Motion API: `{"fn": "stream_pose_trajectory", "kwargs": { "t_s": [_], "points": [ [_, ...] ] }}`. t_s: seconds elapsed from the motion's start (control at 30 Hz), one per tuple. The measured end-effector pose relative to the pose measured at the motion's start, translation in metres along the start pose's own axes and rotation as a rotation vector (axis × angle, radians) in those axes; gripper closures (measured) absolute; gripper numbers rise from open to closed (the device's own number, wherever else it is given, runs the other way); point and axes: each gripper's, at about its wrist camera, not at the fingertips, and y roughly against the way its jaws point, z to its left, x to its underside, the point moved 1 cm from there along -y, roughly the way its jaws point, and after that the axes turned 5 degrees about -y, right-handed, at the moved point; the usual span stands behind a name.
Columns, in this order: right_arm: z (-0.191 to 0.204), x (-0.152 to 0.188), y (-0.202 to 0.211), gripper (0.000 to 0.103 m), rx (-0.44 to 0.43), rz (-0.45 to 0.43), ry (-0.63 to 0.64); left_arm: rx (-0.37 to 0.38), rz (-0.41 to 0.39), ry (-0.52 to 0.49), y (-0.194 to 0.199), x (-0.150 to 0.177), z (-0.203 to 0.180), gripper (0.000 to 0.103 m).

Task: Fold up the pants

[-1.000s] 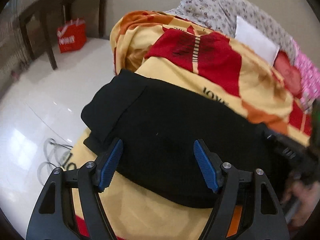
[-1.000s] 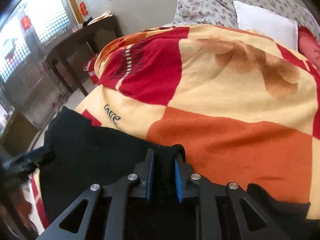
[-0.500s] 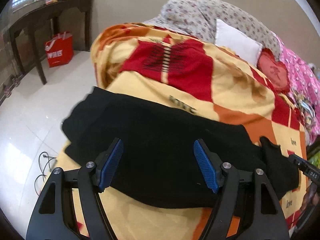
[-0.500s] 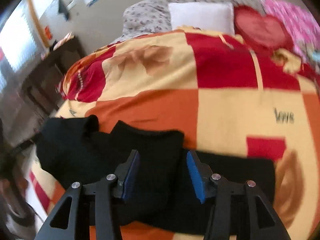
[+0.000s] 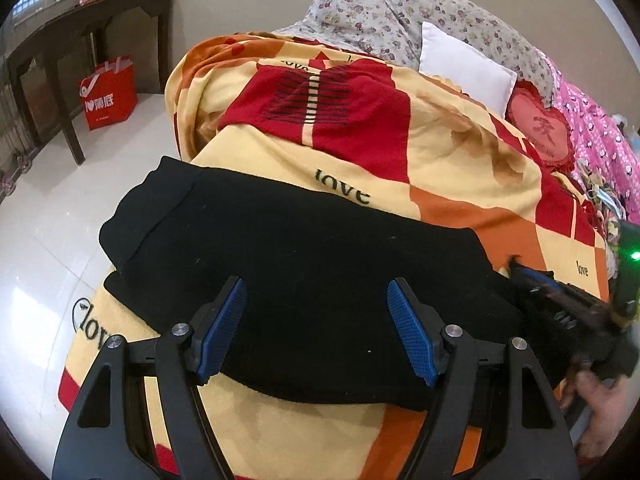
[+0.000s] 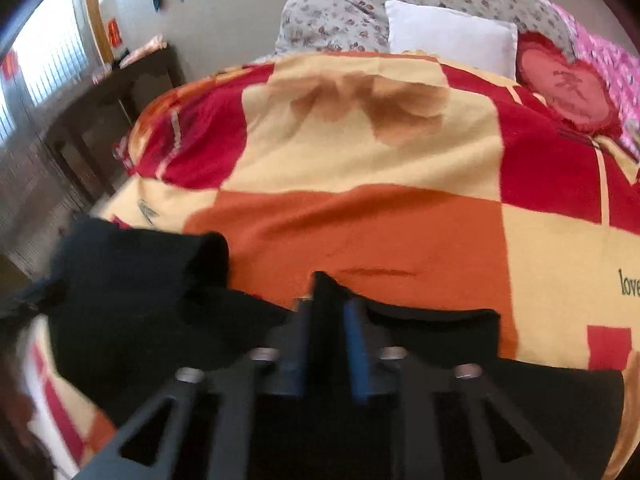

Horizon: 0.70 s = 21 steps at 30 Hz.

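Observation:
Black pants (image 5: 304, 272) lie across the near corner of the bed on a patchwork blanket (image 5: 400, 160). My left gripper (image 5: 316, 330) is open, its blue pads just over the near part of the pants, holding nothing. My right gripper (image 6: 326, 320) is shut on a raised fold of the black pants (image 6: 160, 308), pinching the cloth between its blue pads. The right gripper also shows at the right edge of the left wrist view (image 5: 560, 304), at the far end of the pants. The right wrist view is blurred.
White pillow (image 5: 464, 68), heart cushion (image 5: 540, 128) and floral bedding (image 5: 400, 16) lie at the bed's head. A dark wooden table (image 5: 80, 36) and red bag (image 5: 108, 92) stand on the white floor (image 5: 48, 216) to the left.
My right gripper was open half a second ago and has closed on a fold of the pants. My left gripper stays open over the pants; its view shifted slightly.

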Motion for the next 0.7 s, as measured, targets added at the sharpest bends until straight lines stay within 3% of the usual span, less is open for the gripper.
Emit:
{"fn": "stream_pose_trajectory", "kwargs": {
  "t_s": [0.13, 0.23, 0.3, 0.4, 0.47, 0.63, 0.7],
  "points": [
    [-0.025, -0.013, 0.058, 0.098, -0.036, -0.124, -0.035, 0.037, 0.011, 0.026, -0.001, -0.003, -0.004, 0.030],
    [-0.051, -0.016, 0.125, 0.098, -0.056, -0.260, -0.078, 0.061, 0.001, 0.035, 0.004, -0.007, -0.010, 0.030],
    [-0.075, -0.004, 0.171, 0.098, -0.028, -0.350, -0.110, 0.060, -0.013, 0.030, 0.008, -0.009, -0.014, 0.030],
    [-0.110, 0.026, 0.205, 0.099, 0.039, -0.388, -0.163, 0.060, -0.016, 0.034, 0.010, -0.010, -0.019, 0.030],
    [-0.131, 0.049, 0.204, 0.100, 0.090, -0.352, -0.196, 0.062, -0.009, 0.032, 0.009, -0.010, -0.021, 0.030],
    [-0.177, 0.108, 0.139, 0.100, 0.107, -0.094, -0.320, 0.053, 0.038, 0.009, -0.005, -0.005, -0.034, 0.030],
    [-0.188, 0.117, 0.140, 0.100, 0.093, -0.099, -0.374, 0.057, 0.048, 0.011, -0.005, -0.004, -0.035, 0.030]
  ]
}}
